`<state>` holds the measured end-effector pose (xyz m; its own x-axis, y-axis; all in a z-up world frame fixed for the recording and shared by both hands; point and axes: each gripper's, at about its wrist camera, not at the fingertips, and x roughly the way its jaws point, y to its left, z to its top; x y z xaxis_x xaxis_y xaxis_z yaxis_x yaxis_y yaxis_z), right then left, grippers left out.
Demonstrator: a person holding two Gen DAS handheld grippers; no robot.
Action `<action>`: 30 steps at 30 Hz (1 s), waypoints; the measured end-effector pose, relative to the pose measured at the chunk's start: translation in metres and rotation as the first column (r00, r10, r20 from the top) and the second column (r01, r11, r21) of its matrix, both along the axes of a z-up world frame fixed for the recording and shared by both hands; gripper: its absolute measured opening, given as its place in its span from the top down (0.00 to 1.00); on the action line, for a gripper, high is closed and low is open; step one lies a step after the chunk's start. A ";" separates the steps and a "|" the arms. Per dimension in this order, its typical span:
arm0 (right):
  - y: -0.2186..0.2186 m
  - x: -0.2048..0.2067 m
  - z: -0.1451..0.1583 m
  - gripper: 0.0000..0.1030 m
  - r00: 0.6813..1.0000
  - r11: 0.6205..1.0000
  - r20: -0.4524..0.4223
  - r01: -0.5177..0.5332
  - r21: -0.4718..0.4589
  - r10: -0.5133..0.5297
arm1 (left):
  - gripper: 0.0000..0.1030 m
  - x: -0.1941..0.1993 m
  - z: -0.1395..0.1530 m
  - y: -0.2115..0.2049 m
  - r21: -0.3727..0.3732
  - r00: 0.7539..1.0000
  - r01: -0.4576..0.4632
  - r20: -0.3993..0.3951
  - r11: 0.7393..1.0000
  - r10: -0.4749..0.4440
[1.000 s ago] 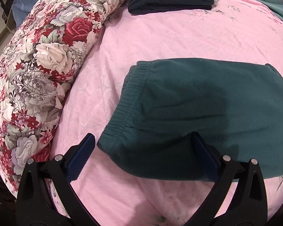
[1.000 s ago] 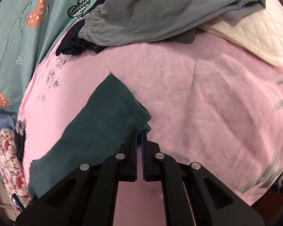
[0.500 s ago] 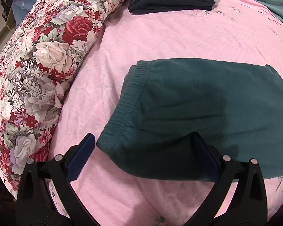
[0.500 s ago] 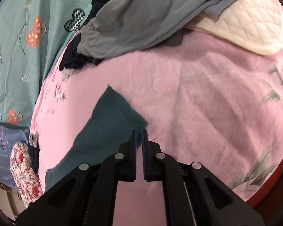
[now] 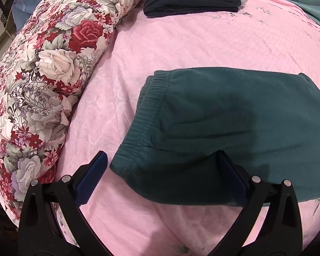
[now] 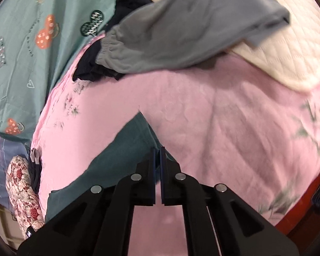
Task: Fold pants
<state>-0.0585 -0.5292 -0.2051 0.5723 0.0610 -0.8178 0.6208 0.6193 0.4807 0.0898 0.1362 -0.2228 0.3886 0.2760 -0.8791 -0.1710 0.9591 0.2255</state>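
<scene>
1. Green pants: on the pink bed, halved lengthwise; waistband corner between the left gripper jaws.
2. Left jaws: spread wide, gripping nothing.
3. Right gripper: jaws clenched on the hem end.
4. Remaining, likely: crosswise folds.

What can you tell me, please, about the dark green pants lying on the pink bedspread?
The dark green pants look like soft fleece, with a ribbed elastic waistband stitched along its edge. They lie flat, folded lengthwise, on the pink bedspread. The open left gripper straddles the near waistband corner, one finger resting against the fabric. In the right wrist view the leg end runs to a pointed hem corner, and the right gripper is shut on the cloth at that end.
</scene>
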 end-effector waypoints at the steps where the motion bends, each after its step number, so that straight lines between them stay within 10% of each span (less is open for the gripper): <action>1: 0.000 0.000 -0.006 0.97 0.999 1.000 -0.037 -0.001 -0.011 0.000 | 0.02 0.001 0.000 0.001 -0.002 1.000 0.003 -0.003 1.000 -0.003; 7: -0.011 -0.017 -0.022 0.70 0.998 0.989 -0.032 0.065 0.129 -0.061 | 0.02 0.000 0.003 -0.004 0.010 1.000 0.018 -0.015 1.000 -0.018; 15: -0.009 -0.012 -0.041 0.69 0.993 0.954 0.060 0.083 0.289 -0.104 | 0.02 0.000 0.004 -0.002 0.020 1.000 -0.002 -0.025 1.000 0.002; 20: -0.014 0.010 -0.033 0.85 0.997 0.987 -0.008 0.071 0.144 -0.071 | 0.02 -0.003 0.006 0.002 0.023 1.000 -0.018 -0.015 1.000 0.018; 24: -0.017 0.007 0.000 0.75 0.985 0.991 -0.128 0.106 -0.080 -0.116 | 0.02 -0.002 0.005 0.002 0.023 0.999 -0.035 -0.022 0.999 0.035; 30: 0.022 0.079 -0.010 0.75 0.966 0.966 -0.048 -0.249 0.074 0.253 | 0.02 -0.003 0.009 -0.006 0.011 0.999 -0.038 -0.013 0.999 0.038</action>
<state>0.0202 -0.5075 -0.2153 0.4846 0.2530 -0.8373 0.4766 0.7263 0.4953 0.0865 0.1298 -0.2140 0.3656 0.2998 -0.8812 -0.2044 0.9495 0.2383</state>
